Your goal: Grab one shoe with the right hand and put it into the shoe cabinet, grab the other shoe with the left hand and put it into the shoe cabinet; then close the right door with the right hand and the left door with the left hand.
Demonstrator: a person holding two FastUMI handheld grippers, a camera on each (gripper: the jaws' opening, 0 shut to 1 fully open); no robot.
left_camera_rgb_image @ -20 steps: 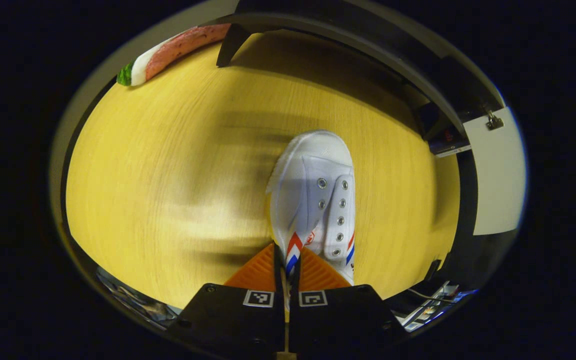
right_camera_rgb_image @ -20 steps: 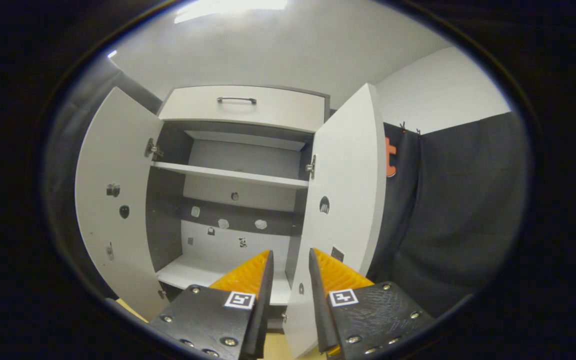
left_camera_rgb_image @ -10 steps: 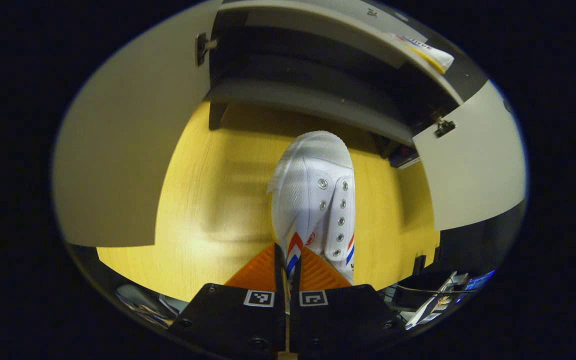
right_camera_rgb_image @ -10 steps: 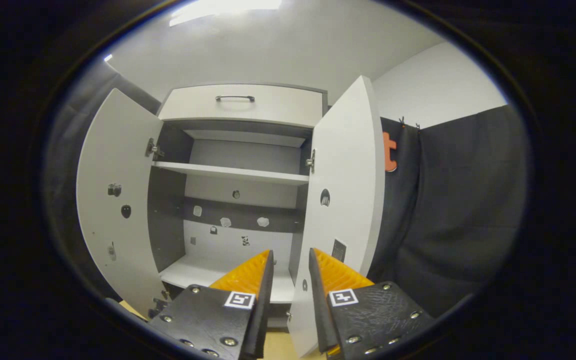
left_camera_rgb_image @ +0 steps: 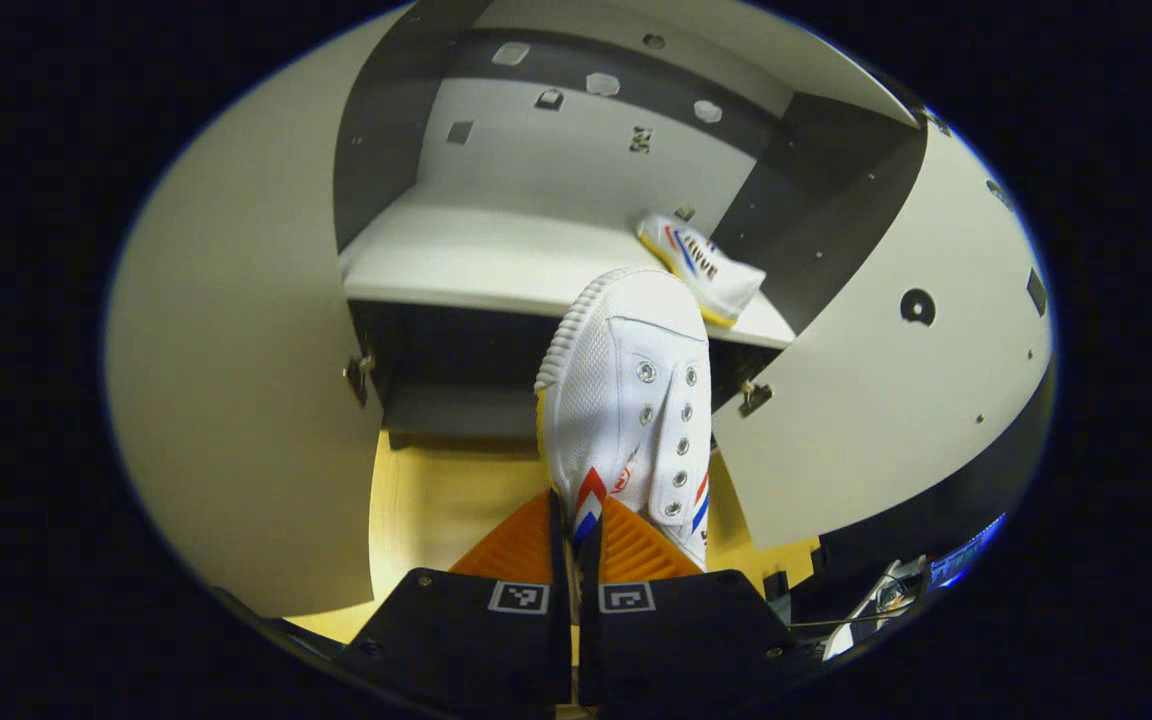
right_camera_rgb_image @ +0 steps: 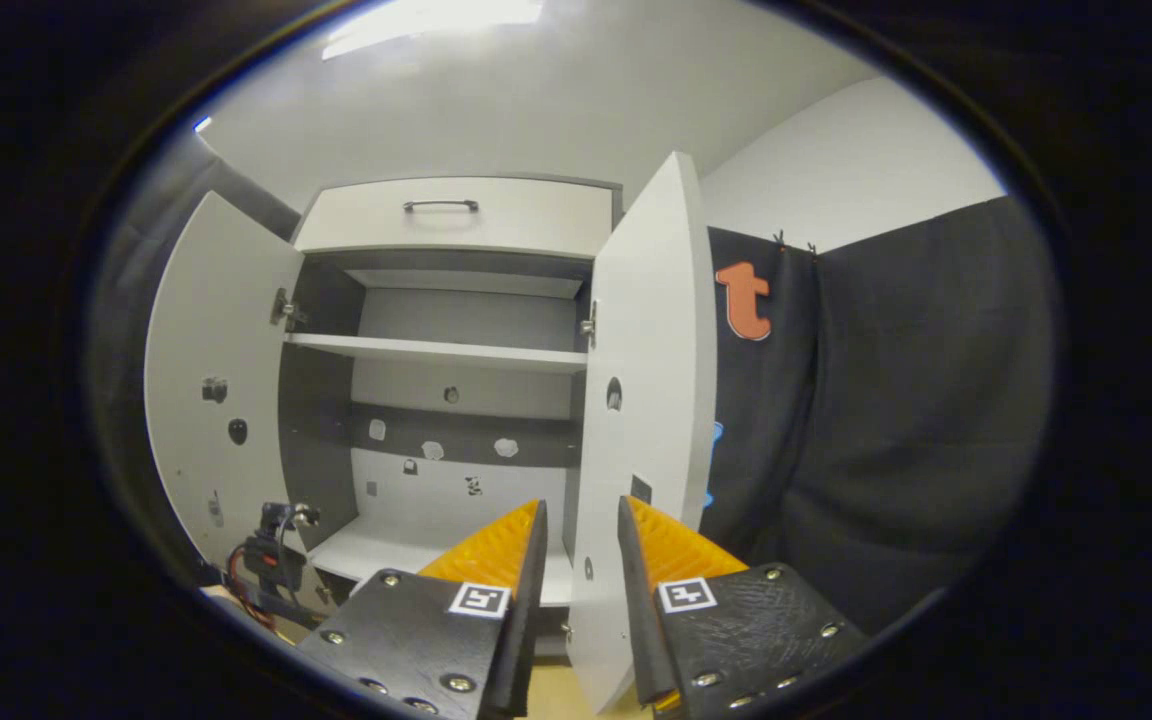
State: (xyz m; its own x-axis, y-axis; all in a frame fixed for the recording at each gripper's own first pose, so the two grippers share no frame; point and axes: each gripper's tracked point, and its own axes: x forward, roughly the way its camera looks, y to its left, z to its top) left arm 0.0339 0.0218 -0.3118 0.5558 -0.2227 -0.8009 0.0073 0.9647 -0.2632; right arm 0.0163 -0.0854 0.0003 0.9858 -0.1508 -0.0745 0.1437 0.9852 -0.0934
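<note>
Left hand-held gripper [left_camera_rgb_image: 573, 520] clamps white shoe [left_camera_rgb_image: 628, 400] by heel, toe aimed at open cabinet's lower shelf [left_camera_rgb_image: 476, 265]. Second shoe [left_camera_rgb_image: 701, 265] lies on that shelf, right end. Right hand-held gripper [right_camera_rgb_image: 576, 535] slightly parted, empty, facing right door [right_camera_rgb_image: 646, 420]. Left door [right_camera_rgb_image: 211, 400] open too.

white shelf [left_camera_rgb_image: 476, 265], shoe [left_camera_rgb_image: 702, 267] lying on it

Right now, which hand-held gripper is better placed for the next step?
Left. Its hand-held gripper is shut on the shoe, toe pointing at the shelf where the other shoe already lies. The right one is empty.
</note>
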